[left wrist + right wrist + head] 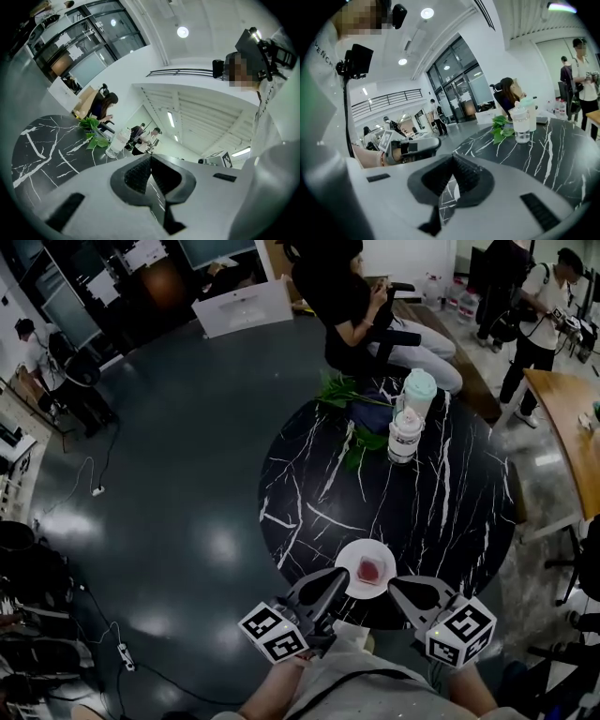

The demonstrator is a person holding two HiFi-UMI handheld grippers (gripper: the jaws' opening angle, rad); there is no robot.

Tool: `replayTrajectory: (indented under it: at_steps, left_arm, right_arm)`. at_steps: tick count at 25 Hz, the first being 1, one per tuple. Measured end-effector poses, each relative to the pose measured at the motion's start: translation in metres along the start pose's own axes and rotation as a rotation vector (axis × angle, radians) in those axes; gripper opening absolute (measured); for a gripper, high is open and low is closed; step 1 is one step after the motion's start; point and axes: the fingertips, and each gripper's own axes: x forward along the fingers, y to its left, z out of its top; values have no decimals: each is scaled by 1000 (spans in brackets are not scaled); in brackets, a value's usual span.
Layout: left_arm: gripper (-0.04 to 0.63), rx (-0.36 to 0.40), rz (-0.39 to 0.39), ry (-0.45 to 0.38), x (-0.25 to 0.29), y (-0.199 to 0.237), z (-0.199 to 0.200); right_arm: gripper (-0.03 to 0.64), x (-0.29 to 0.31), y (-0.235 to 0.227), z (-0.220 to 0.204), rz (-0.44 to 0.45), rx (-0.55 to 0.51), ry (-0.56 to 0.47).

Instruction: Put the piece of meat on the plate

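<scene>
One pink-red meat piece (372, 570) on white plate (367, 551) | left tool (343, 575) clenched, empty | right tool (393, 583) clenched, empty

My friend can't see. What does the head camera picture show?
Pink meat lies on a white plate at the near edge of a black marble table. The left gripper and right gripper, both shut and empty, flank it.

the piece of meat (371, 570) shows too small for detail; the wooden table (567, 418) runs off the right edge.
</scene>
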Motion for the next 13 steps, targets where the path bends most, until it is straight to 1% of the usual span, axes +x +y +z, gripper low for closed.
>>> replayTrajectory:
  at_steps: [7,13]
  left_arm:
    - [9,17,-9,-3,-2,-7,4]
    - [9,24,-9,-7,-6,-6,5]
  right_arm:
    - [13,-9,3,8,-19,-22,-34]
    - [12,-14,2,4,-30,-4,-44]
